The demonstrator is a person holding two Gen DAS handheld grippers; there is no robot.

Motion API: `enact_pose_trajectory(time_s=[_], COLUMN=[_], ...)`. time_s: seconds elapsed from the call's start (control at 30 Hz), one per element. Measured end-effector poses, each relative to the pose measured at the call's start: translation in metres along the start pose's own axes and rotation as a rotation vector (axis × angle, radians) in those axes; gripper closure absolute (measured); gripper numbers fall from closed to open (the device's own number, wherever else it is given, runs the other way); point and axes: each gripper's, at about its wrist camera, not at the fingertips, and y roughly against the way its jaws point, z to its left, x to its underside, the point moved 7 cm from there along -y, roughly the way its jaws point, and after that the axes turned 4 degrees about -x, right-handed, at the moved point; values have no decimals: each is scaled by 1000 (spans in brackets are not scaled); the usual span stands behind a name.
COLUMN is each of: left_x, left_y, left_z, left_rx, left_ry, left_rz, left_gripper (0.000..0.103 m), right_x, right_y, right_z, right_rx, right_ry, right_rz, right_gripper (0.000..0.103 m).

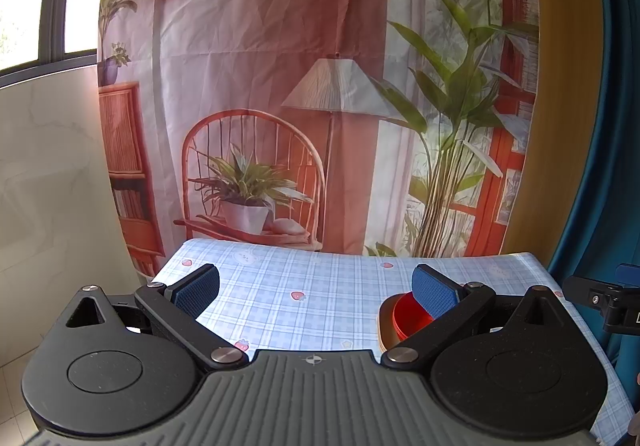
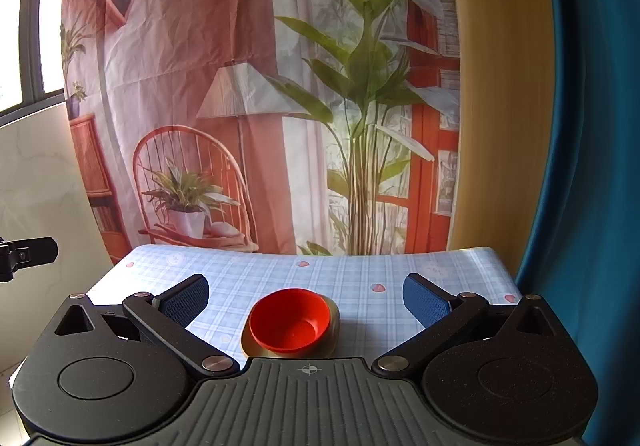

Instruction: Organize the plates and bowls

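A red bowl (image 2: pixel 291 320) sits on a gold-tan plate (image 2: pixel 333 330) on the checked tablecloth (image 2: pixel 280 274), low and central in the right wrist view. My right gripper (image 2: pixel 306 300) is open and empty, its blue pads (image 2: pixel 426 302) standing either side of the bowl, above and short of it. In the left wrist view the bowl (image 1: pixel 410 316) and plate (image 1: pixel 385 326) lie at the right, partly behind my right-hand pad (image 1: pixel 434 292). My left gripper (image 1: pixel 316 286) is open and empty over bare cloth.
The small table (image 1: pixel 280 286) ends at a printed backdrop curtain (image 1: pixel 280 85) behind. A blue curtain (image 2: pixel 592 165) hangs at the right. The other gripper's tip shows at the right edge of the left wrist view (image 1: pixel 600 296) and the left edge of the right wrist view (image 2: pixel 28 252).
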Motion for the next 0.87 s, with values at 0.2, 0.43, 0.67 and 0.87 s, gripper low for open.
enact_pose_trajectory(time_s=[0.2,0.43,0.67,0.87], left_x=[1,2,2,3], left_y=[-1,-2,-1,-3], left_z=[1,1,1,0], left_rx=[-2,-2,-1,4], left_ry=[2,7,4,-4], left_rz=[5,10,8,13], left_gripper=[0,0,0,0], right_x=[1,3,8,8], right_y=[0,-1,-1,-2], right_z=[0,0,2,1], right_rx=[0,1,-4,-5], right_ry=[-1,-3,-6,-17], right_rz=[2,7,16,24], right_gripper=[0,0,0,0])
